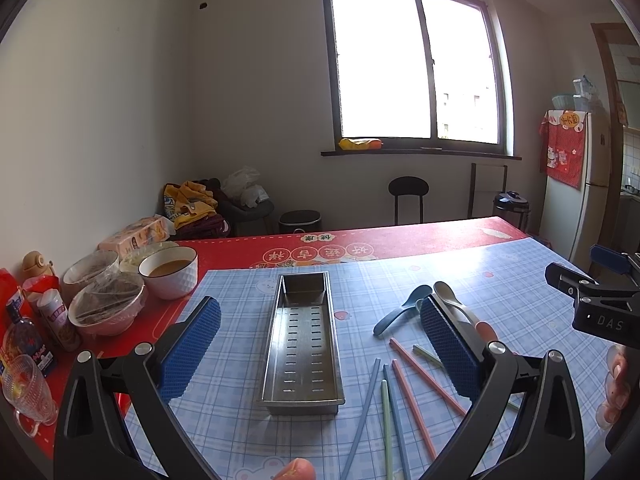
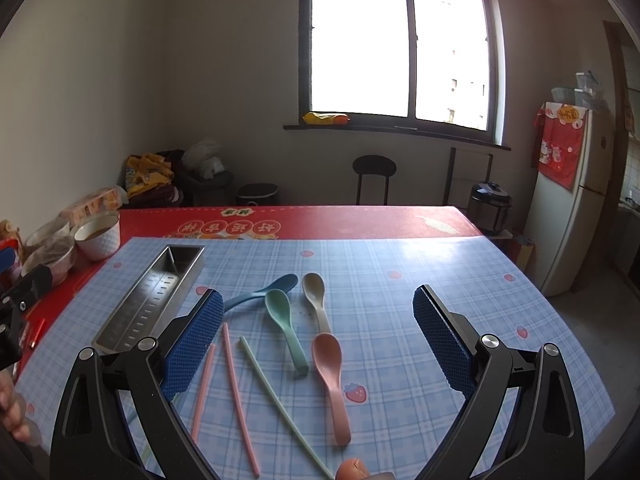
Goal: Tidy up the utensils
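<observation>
The left gripper [image 1: 320, 344] hangs over the blue checked mat [image 1: 500, 280] with its blue-padded fingers spread wide, holding nothing and touching nothing. Straight ahead, framed between its two fingers, lies the empty metal utensil tray [image 1: 302, 340], long side running away from the claw. Beyond its right finger rest the spoons, partly hidden by that pad, and the coloured chopsticks [image 1: 412, 396] lie loose on the mat just inside and below that finger. Off past the left finger, on the red tablecloth [image 1: 400, 236], stand several bowls [image 1: 168, 272]. The right gripper [image 2: 318, 340] is likewise wide apart and empty, poised above the mat clear of everything. Between its fingers lie four spoons: a pink spoon [image 2: 330, 376] nearest the middle, a mint green spoon [image 2: 284, 320] just left of it, a beige spoon [image 2: 316, 296] farther ahead with its handle end touching the pink bowl, and a dark blue spoon [image 2: 264, 286] ahead toward the left finger. Two pink chopsticks [image 2: 236, 392] and a pale green chopstick [image 2: 276, 396] lie close inside the left finger. In this view the tray sits ahead beyond that left finger.
</observation>
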{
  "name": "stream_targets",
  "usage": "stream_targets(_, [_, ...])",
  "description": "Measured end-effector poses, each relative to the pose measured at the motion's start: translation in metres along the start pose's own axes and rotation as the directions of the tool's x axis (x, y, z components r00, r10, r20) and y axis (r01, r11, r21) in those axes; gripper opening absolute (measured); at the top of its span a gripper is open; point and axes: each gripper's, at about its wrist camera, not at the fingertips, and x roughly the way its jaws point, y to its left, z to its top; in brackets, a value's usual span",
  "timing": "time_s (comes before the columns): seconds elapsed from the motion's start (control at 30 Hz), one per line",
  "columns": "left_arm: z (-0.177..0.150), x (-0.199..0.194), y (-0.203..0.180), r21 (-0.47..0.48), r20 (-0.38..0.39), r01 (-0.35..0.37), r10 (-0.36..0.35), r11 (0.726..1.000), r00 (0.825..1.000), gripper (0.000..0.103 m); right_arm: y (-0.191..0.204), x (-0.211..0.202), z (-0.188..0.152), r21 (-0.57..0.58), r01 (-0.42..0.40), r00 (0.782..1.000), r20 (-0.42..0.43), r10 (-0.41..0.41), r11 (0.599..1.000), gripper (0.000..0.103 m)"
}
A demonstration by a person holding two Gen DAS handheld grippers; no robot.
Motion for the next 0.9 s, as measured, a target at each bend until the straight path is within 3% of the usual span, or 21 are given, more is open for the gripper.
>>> stream_targets(0.9, [-0.0057, -0.0009, 0.0041, -0.009, 0.004, 0.003, -0.003, 1.0, 1.0, 0.098, 0.0011, -0.0003, -0.0025, -0.01, 0.005, 1.0, -0.007, -0.005, 1.0, 0.093])
